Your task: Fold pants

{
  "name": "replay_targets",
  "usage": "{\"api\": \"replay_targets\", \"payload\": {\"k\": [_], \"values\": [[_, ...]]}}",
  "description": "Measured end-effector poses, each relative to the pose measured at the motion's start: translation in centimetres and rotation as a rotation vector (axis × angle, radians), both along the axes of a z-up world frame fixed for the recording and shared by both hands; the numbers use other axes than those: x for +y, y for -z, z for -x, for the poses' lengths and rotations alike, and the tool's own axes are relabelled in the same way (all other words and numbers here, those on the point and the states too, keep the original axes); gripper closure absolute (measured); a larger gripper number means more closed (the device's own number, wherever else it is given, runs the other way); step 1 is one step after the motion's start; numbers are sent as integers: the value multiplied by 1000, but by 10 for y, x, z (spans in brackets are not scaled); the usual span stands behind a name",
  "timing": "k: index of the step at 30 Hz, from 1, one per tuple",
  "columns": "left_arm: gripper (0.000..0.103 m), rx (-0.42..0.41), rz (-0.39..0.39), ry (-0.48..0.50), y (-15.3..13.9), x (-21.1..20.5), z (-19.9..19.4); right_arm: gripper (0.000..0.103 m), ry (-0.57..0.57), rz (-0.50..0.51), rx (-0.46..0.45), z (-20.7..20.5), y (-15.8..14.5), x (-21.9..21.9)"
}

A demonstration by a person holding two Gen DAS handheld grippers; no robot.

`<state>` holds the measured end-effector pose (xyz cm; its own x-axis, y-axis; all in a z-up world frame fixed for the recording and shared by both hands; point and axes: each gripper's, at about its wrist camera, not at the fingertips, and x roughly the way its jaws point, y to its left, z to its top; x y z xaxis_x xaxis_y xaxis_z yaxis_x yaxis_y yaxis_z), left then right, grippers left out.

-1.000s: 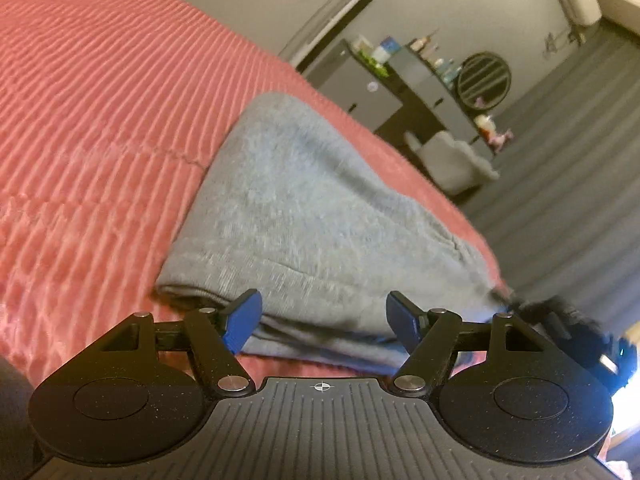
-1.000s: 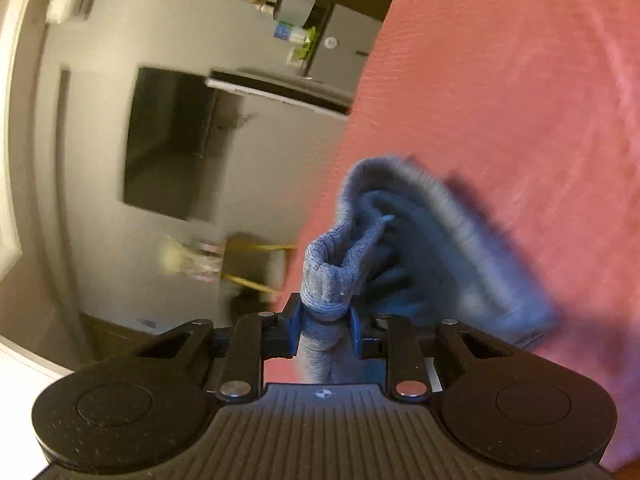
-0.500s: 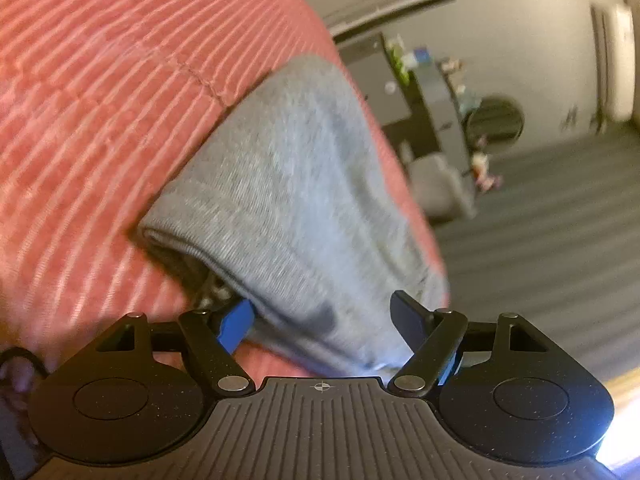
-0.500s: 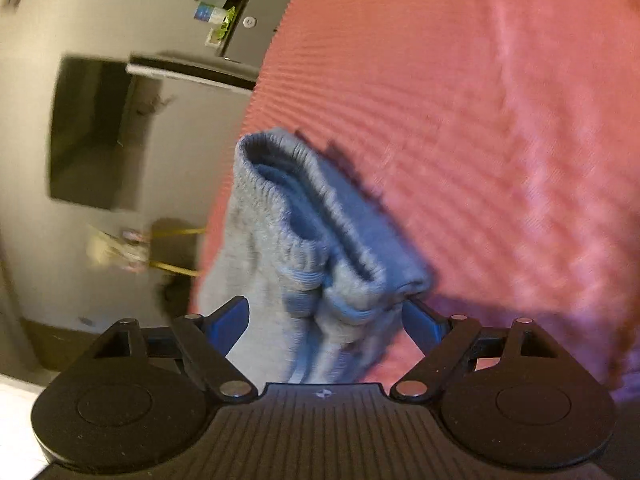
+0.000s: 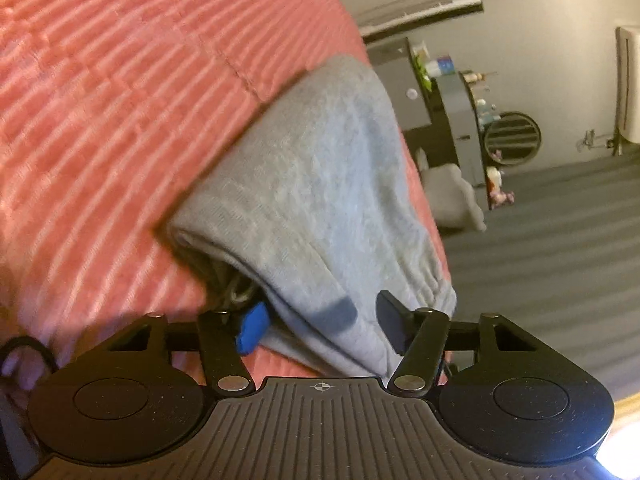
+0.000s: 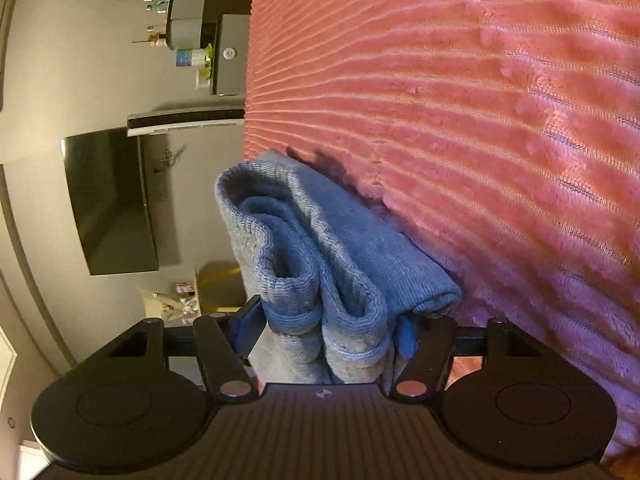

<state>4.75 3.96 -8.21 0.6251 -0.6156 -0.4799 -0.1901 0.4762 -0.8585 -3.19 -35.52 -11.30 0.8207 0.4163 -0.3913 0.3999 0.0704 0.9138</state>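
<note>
The grey pants [image 5: 316, 184] lie folded into a thick bundle on the pink ribbed bedspread [image 5: 100, 100], near the bed's edge. My left gripper [image 5: 320, 324] is open, its jaws straddling the near corner of the bundle, the left finger tucked under the top layer. In the right wrist view the ribbed waistband end of the pants [image 6: 320, 264] sits between the jaws of my right gripper [image 6: 326, 332], which is open around the stacked layers, fingers touching or close on both sides.
The bed edge runs beside the pants, with grey carpet [image 5: 552, 240] below. A grey cabinet with bottles [image 5: 440, 92], a round vent [image 5: 512, 138], a wall television [image 6: 112, 204] and a white cushion [image 5: 452, 196] stand beyond.
My right gripper let go of the waistband cuff, opened, and now straddles the whole folded stack. My left gripper moved in closer onto the bundle's corner.
</note>
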Motion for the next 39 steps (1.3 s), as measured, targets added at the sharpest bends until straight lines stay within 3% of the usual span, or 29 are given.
{"api": "replay_targets", "payload": {"k": [3, 4, 7, 10, 12, 14, 15, 21, 25, 27, 30, 33, 35, 39], "values": [[63, 12, 7, -107, 5, 14, -1, 49, -26, 88, 17, -11, -7, 6], [78, 21, -5, -137, 5, 18, 0, 51, -43, 127, 15, -13, -12, 8], [81, -39, -137, -173, -10, 19, 8, 57, -82, 183, -25, -14, -30, 10], [80, -92, -268, -137, -24, 5, 10, 57, -63, 119, -106, -11, -33, 5], [76, -80, -357, -113, -27, -1, 9, 55, -81, 165, -32, -15, -31, 3], [74, -69, -395, -97, -32, -2, 10, 51, -137, 221, 30, -22, -33, 3], [70, -64, -413, -75, -35, -3, 11, 47, -167, 236, 16, -22, -38, 2], [44, -60, -567, 80, -67, -14, 15, 47, -380, 404, -21, -34, -73, -8], [20, -153, -730, 83, -95, -18, 25, 32, -436, 598, -67, -34, -96, -13], [18, -188, -735, 92, -100, -15, 19, 23, -441, 632, -91, -41, -102, -18], [18, -149, -723, 134, -93, -15, -1, 20, -463, 648, -81, -58, -99, -18], [18, -142, -779, 188, -82, -25, -26, 13, -535, 605, -100, -81, -86, -14], [19, -122, -812, 242, -76, -31, -42, 12, -573, 569, -79, -99, -75, -11], [20, -95, -769, 348, -61, -41, -73, 12, -637, 597, -24, -131, -56, -3]]}}
